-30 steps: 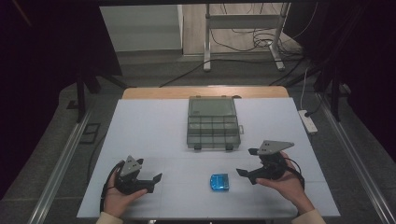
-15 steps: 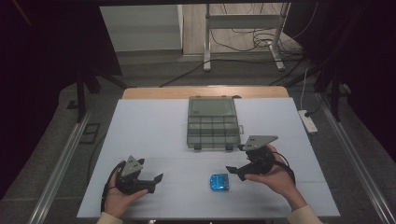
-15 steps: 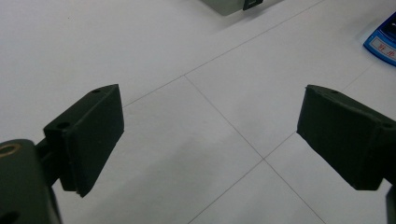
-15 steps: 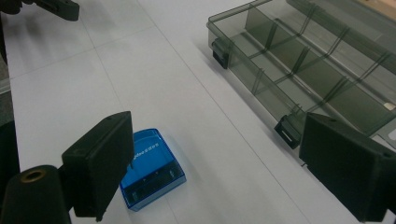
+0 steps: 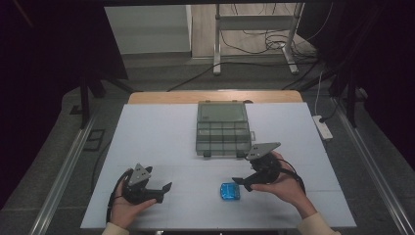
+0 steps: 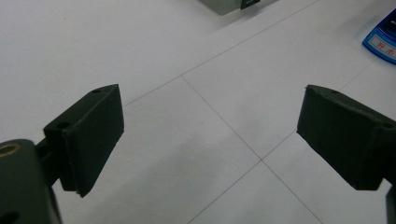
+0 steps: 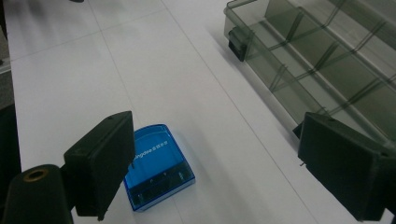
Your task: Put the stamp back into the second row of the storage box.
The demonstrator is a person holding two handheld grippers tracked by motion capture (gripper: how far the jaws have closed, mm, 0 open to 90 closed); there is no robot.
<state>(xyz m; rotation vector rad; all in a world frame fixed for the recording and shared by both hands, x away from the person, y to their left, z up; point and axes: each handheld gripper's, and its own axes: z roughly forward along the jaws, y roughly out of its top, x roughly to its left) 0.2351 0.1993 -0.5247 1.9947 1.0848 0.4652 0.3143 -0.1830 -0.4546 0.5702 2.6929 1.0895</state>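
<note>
The right claw (image 5: 241,182) has travelled from the right edge of the white tabletop (image 5: 161,142) toward the middle in the last second, swinging in to about three o'clock of the small translucent blue plastic box (image 5: 230,191), where it now hangs just beside it. In the right gripper view its black jaws stand wide apart with nothing between them: the blue box (image 7: 156,165) lies flat on the tabletop partly behind the left jaw, not yet straddled, and the jaws touch nothing that can be seen.

At twelve o'clock of the blue box, well apart from it, sits the smoke-grey clear plastic organiser case (image 5: 222,129), its lid thrown back and its divided compartments (image 7: 327,70) bare as far as the views show.

The left claw (image 5: 164,188) has barely stirred; it sits low at nine o'clock of the blue box, well apart, jaws spread wide and holding nothing, pointed over bare tabletop with a corner of the blue box (image 6: 384,39) at the upper right of its own view.

The shift reads as the start of a reach: the right hand seems to be lining up on the blue box for a pick, probably bound for the open case. The claw looks to need a further turn or sideways step to bring both jaws around the box.
</note>
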